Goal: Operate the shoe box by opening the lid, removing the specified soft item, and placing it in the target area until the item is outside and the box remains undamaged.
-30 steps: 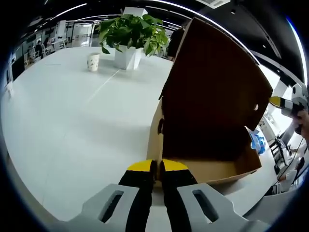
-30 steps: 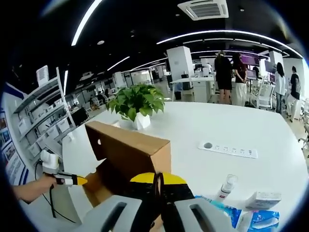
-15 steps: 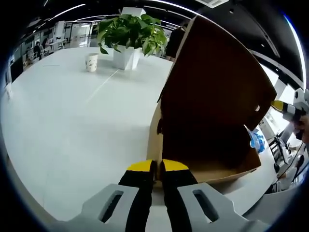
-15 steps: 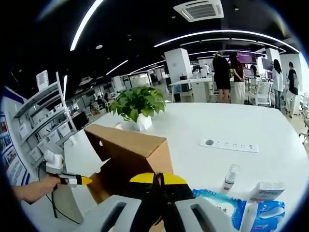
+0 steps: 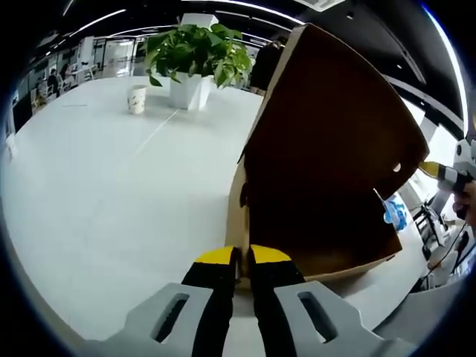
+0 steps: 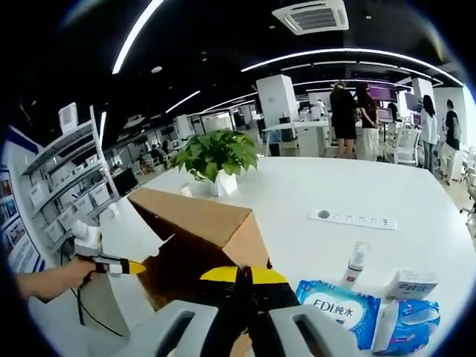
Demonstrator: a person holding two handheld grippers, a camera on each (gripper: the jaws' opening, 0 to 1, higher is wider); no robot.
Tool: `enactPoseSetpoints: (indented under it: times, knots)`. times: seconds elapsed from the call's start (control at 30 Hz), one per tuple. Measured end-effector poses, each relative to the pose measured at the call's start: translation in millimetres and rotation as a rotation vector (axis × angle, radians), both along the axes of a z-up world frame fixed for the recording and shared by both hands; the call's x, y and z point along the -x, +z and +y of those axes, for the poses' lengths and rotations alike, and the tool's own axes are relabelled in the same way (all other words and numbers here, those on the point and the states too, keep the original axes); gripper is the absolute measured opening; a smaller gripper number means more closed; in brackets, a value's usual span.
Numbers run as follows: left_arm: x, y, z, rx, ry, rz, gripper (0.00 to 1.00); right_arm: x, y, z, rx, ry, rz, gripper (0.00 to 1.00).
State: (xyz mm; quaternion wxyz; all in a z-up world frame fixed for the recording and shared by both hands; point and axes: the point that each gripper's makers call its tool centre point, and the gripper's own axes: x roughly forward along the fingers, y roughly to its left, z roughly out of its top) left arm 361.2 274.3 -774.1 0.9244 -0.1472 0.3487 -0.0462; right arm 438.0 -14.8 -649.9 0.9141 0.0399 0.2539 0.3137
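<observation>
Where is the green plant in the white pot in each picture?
Left gripper view: the plant sits near the top, left of centre, on the white table, left of the raised shoe box lid.
Right gripper view: the plant is left of centre, just beyond the lid.
Shared landmark: the brown shoe box.

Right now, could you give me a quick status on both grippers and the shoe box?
Left gripper shut on box wall. Right gripper shut on lid edge. Shoe box lid raised; soft item not visible. Wipes pack beside box.

Bright ceiling strip lights (image 6: 141,37) glare overhead, the white table (image 5: 111,186) gleams, and fisheye edges curve.
</observation>
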Motion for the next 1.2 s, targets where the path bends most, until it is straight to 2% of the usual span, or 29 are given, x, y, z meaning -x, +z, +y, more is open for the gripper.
enactPoseSetpoints:
  times: [0.5,1.2]
  knots:
    - [-0.8,3.2,-1.9,-0.015,-0.038,0.021,0.05,12.6,-3.5,-2.4,0.0,-0.024,-0.01,0.0]
    - [-30.8,66.4,-3.2,-0.036,-0.073,-0.14,0.13,28.3,-13.0,-3.0,-0.008,-0.025,0.005,0.0]
